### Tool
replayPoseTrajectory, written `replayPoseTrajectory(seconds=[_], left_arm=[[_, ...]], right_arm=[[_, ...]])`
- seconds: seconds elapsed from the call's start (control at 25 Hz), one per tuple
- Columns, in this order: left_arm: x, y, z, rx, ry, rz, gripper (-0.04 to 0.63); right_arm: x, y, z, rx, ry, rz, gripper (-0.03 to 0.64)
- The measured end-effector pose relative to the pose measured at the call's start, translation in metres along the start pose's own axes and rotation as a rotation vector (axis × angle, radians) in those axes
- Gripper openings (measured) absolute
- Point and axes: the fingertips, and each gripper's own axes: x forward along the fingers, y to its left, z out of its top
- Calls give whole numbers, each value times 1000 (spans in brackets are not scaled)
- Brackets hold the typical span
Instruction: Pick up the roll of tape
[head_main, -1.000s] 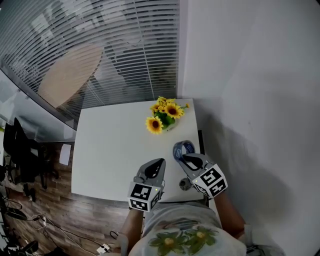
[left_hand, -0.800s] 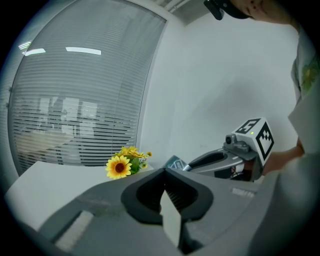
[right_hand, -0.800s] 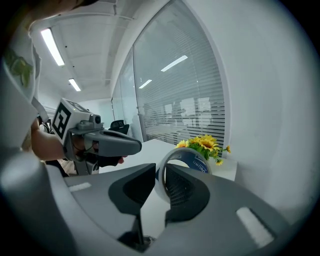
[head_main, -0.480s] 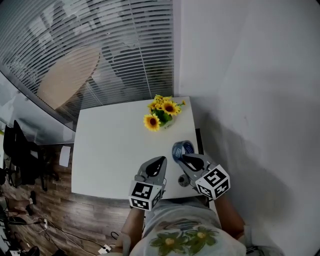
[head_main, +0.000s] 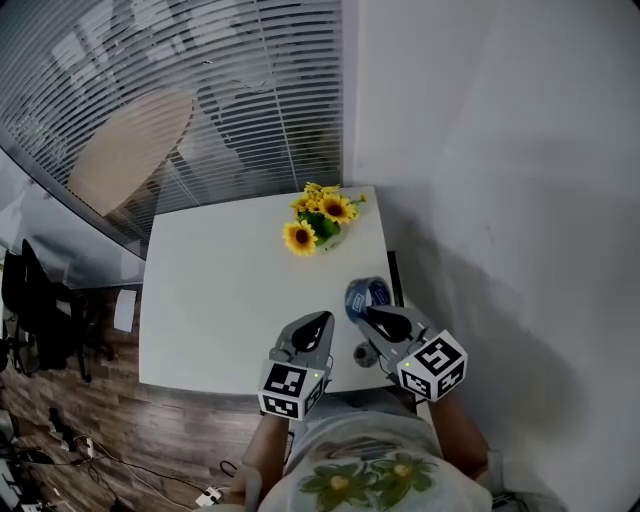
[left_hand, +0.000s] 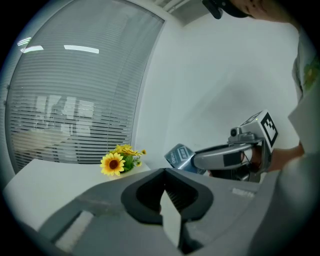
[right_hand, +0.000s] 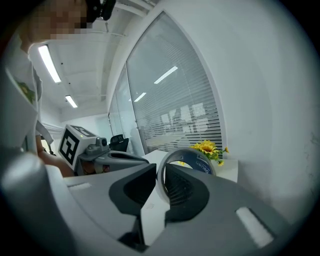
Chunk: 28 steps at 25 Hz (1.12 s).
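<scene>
The right tongs were clamped on the rim of the roll of tape, holding it off the table at its right edge. The left tongs were closed and empty just beside it, with sunflowers standing at the far edge.

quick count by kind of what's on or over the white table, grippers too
grippers: 2, left gripper and right gripper
roll of tape: 1, between the right gripper's jaws, which have just closed further on it
sunflower bunch: 1
small dark round thing by the near edge of the table: 1
total: 5
</scene>
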Motion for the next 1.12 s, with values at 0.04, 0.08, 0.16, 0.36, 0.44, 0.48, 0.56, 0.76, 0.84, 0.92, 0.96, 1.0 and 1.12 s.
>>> replayPoseTrajectory(seconds=[0.04, 0.08, 0.16, 0.36, 0.44, 0.48, 0.56, 0.76, 0.84, 0.92, 0.96, 1.0, 1.12], left_arm=[[0, 0, 0, 0, 0, -2, 5], [0, 1, 0, 0, 0, -3, 5], [-1, 1, 2, 0, -1, -5, 5], [-2, -3, 5, -3, -11, -11, 5], [-2, -6, 6, -2, -14, -15, 5], [-4, -9, 7, -1, -15, -18, 5], [-10, -16, 12, -2, -19, -23, 5], [-7, -17, 9, -2, -21, -23, 5], [-7, -17, 8, 0, -19, -24, 5], [-10, -18, 9, 2, -19, -25, 5], [-13, -19, 10, 3, -19, -25, 5], [-15, -20, 11, 4, -20, -26, 5], [-15, -21, 10, 6, -17, -28, 5]], right_arm=[[0, 0, 1, 5, -6, 0, 57], [-1, 1, 3, 9, -12, 1, 55], [-2, 2, 7, 17, -23, 1, 55], [-9, 6, 12, 19, -47, 2, 51], [-12, 9, 14, 6, -49, 5, 48], [-14, 12, 16, 1, -48, 5, 48], [-22, 18, 20, -6, -45, 5, 46], [-24, 19, 18, -24, -38, 10, 44], [-25, 20, 17, -26, -39, 10, 44], [-27, 21, 18, -25, -39, 6, 44], [-28, 23, 19, -23, -39, 4, 44], [-29, 25, 20, -23, -39, 2, 44], [-30, 24, 19, -20, -41, 2, 44]])
